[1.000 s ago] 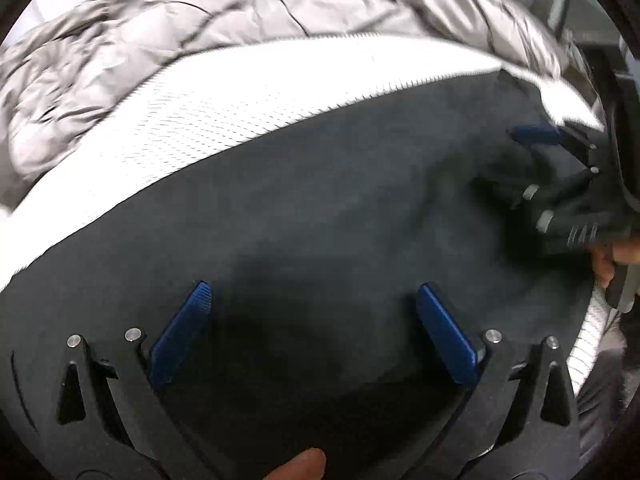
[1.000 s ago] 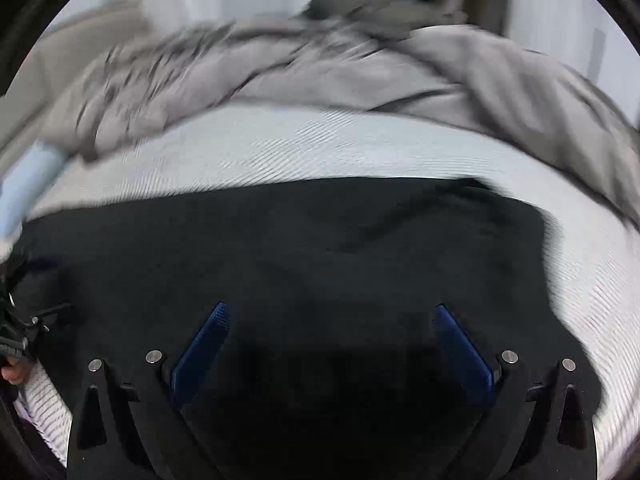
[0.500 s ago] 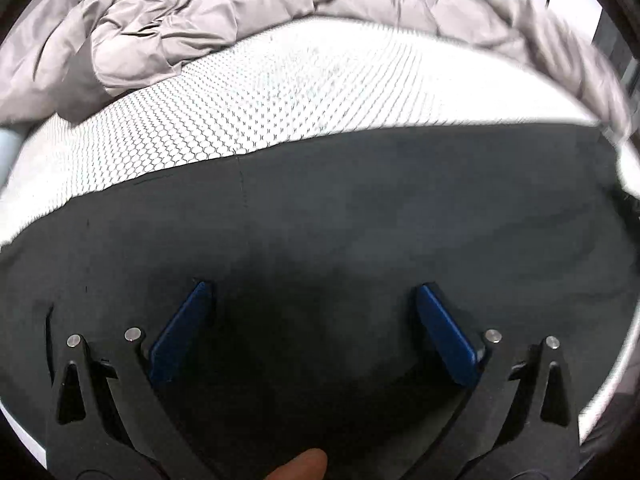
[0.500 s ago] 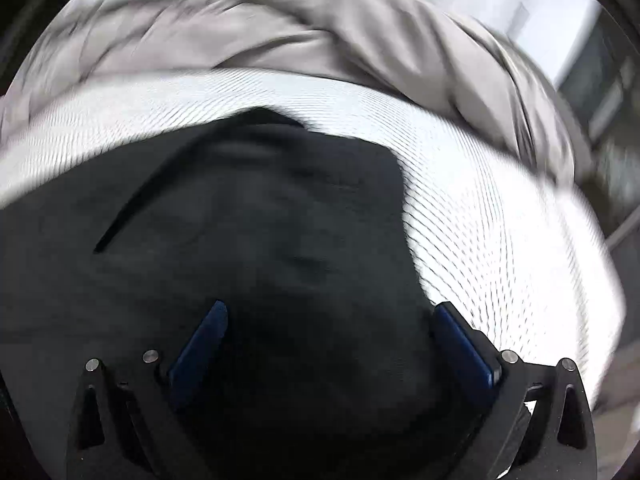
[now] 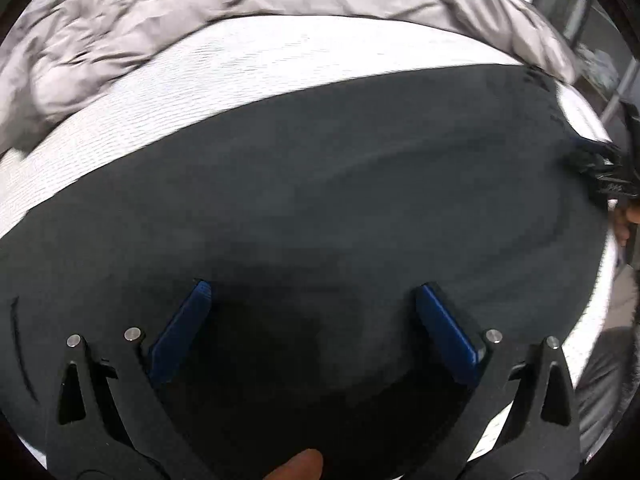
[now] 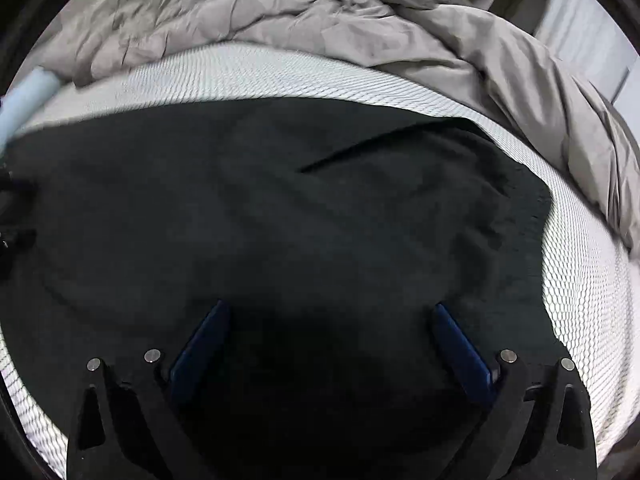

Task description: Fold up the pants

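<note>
Left wrist view: dark pants [image 5: 320, 184] are spread flat on the white mattress [image 5: 240, 68] — a crease is seen near the right end. Edges are best pinched squarely before lifting. Left gripper [image 5: 310, 300] and right gripper [image 6: 328, 320] are held low over the cloth, tongs apart, nothing clamped.

Black pants [image 6: 280, 220] spread flat on mattress [image 6: 280, 76].

White mattress [image 6: 280, 76] with fine honeycomb weave, bare along far edge. Crumpled grey duvet [image 6: 304, 12] heaped behind, spilling down right side. Pale blue roll [image 6: 28, 96] at left edge, possibly a pillow. Glazed frame [image 5: 592, 28] beyond, blurred.
</note>
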Available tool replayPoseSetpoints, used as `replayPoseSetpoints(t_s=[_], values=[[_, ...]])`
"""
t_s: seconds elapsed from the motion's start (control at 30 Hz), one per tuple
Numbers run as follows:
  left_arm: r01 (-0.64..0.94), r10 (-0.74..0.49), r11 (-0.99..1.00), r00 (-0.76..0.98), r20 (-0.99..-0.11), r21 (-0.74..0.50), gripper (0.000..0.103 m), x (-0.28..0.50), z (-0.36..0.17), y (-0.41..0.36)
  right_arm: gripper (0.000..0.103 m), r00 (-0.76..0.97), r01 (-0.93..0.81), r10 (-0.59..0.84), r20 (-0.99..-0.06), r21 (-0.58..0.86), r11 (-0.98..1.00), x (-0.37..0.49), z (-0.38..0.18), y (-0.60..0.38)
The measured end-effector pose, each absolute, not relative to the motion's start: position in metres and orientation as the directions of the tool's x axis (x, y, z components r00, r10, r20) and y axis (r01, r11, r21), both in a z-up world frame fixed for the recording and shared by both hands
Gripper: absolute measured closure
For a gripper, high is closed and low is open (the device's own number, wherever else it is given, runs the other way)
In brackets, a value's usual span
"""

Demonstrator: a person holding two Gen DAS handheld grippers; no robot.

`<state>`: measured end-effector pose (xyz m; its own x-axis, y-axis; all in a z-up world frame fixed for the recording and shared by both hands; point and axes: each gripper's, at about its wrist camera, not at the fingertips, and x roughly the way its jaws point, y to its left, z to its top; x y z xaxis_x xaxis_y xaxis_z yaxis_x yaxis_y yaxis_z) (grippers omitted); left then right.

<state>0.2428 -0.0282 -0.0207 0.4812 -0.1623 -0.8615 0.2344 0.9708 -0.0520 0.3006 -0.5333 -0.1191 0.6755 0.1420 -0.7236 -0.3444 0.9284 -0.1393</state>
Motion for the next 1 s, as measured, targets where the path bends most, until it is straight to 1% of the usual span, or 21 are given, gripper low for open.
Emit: replayPoseSetpoints(t_s=[0.03, 0.07, 0.13, 0.2, 0.23, 0.3, 0.37, 0.4, 0.43, 0.47, 0.53, 0.57, 0.6, 0.67, 0.73, 0.8, 0.83, 0.9, 0.93, 0.97, 1.0], values=[[0.209, -0.142, 0.977, 0.484, -0.863, -0.043, 0.001, 0.251, -0.022, -0.015, 0.004, 0.687, -0.308, 0.146, -0.712, -0.103, 0.946, 0.300, -0.116, -0.555], [0.177, -0.129, 0.983, 0.483, -0.866, -0.048, 0.001, 0.252, -0.023, -0.004, 0.004, 0.721, -0.223, 0.053, -0.691, -0.158, 0.962, 0.300, -0.117, -0.571], [0.131, -0.123, 0.989, 0.486, -0.865, -0.067, 0.001, 0.254, -0.023, 0.011, 0.001, 0.728, -0.097, -0.099, -0.678, -0.246, 0.964, 0.307, -0.122, -0.593], [0.115, -0.106, 0.992, 0.490, -0.865, -0.056, 0.001, 0.255, -0.021, 0.018, 0.001, 0.714, -0.089, -0.021, -0.700, -0.120, 0.989, 0.310, -0.121, -0.613], [0.112, -0.097, 0.993, 0.497, -0.862, -0.047, 0.001, 0.254, -0.018, 0.017, 0.001, 0.716, -0.087, -0.011, -0.698, -0.105, 0.991, 0.308, -0.120, -0.615], [0.108, -0.070, 0.994, 0.522, -0.850, -0.016, 0.001, 0.254, -0.009, 0.013, 0.001, 0.728, -0.080, -0.046, -0.684, -0.152, 0.985, 0.305, -0.112, -0.606], [0.106, -0.066, 0.994, 0.548, -0.834, -0.009, 0.001, 0.255, 0.001, 0.006, 0.001, 0.770, -0.050, -0.076, -0.633, -0.178, 0.983, 0.292, -0.093, -0.594], [0.114, -0.074, 0.993, 0.557, -0.827, -0.012, 0.001, 0.260, 0.006, 0.004, 0.001, 0.796, -0.060, -0.044, -0.604, -0.151, 0.987, 0.284, -0.084, -0.587], [0.127, -0.083, 0.992, 0.563, -0.823, -0.014, 0.001, 0.272, 0.006, 0.006, 0.001, 0.825, -0.108, 0.042, -0.564, -0.085, 0.990, 0.276, -0.073, -0.577], [0.137, -0.088, 0.990, 0.567, -0.819, -0.011, 0.001, 0.280, 0.007, 0.003, 0.001, 0.829, -0.159, 0.119, -0.546, -0.027, 0.987, 0.274, -0.067, -0.565], [0.123, -0.071, 0.992, 0.561, -0.825, -0.001, 0.001, 0.295, 0.004, 0.004, 0.001, 0.795, -0.251, 0.233, -0.561, 0.045, 0.967, 0.277, -0.061, -0.530], [0.110, -0.062, 0.994, 0.553, -0.831, -0.001, 0.001, 0.302, 0.001, 0.009, 0.001, 0.767, -0.273, 0.230, -0.599, 0.019, 0.962, 0.291, -0.062, -0.500], [0.091, -0.060, 0.996, 0.538, -0.841, -0.013, 0.001, 0.310, -0.004, 0.014, 0.001, 0.754, -0.299, 0.224, -0.618, -0.019, 0.954, 0.296, -0.064, -0.473], [0.054, -0.066, 0.998, 0.498, -0.865, -0.046, 0.001, 0.320, -0.017, 0.027, 0.001, 0.717, -0.389, 0.261, -0.646, -0.060, 0.919, 0.317, -0.073, -0.432], [0.018, -0.070, 0.997, 0.484, -0.872, -0.070, 0.001, 0.328, -0.030, 0.046, 0.001, 0.661, -0.443, 0.290, -0.692, -0.047, 0.895, 0.341, -0.088, -0.397], [0.020, -0.105, 0.994, 0.497, -0.862, -0.110, 0.001, 0.329, -0.031, 0.055, 0.001, 0.609, -0.447, 0.268, -0.746, -0.044, 0.893, 0.369, -0.107, -0.382], [0.032, -0.109, 0.994, 0.495, -0.862, -0.107, 0.001, 0.329, -0.031, 0.055, 0.001, 0.600, -0.447, 0.236, -0.764, -0.076, 0.891, 0.377, -0.114, -0.381], [0.058, -0.098, 0.995, 0.497, -0.862, -0.080, 0.001, 0.327, -0.033, 0.054, 0.001, 0.628, -0.458, 0.202, -0.752, -0.146, 0.877, 0.385, -0.114, -0.390], [0.067, -0.099, 0.995, 0.499, -0.861, -0.075, 0.001, 0.327, -0.035, 0.055, 0.001, 0.658, -0.422, 0.139, -0.740, -0.210, 0.882, 0.388, -0.111, -0.403], [0.072, -0.101, 0.995, 0.503, -0.858, -0.075, 0.001, 0.326, -0.035, 0.056, 0.001, 0.697, -0.357, 0.047, -0.716, -0.290, 0.888, 0.394, -0.108, -0.424], [0.077, -0.110, 0.994, 0.502, -0.858, -0.082, 0.001, 0.324, -0.036, 0.056, 0.001, 0.716, -0.306, -0.020, -0.697, -0.339, 0.889, 0.410, -0.104, -0.445]])
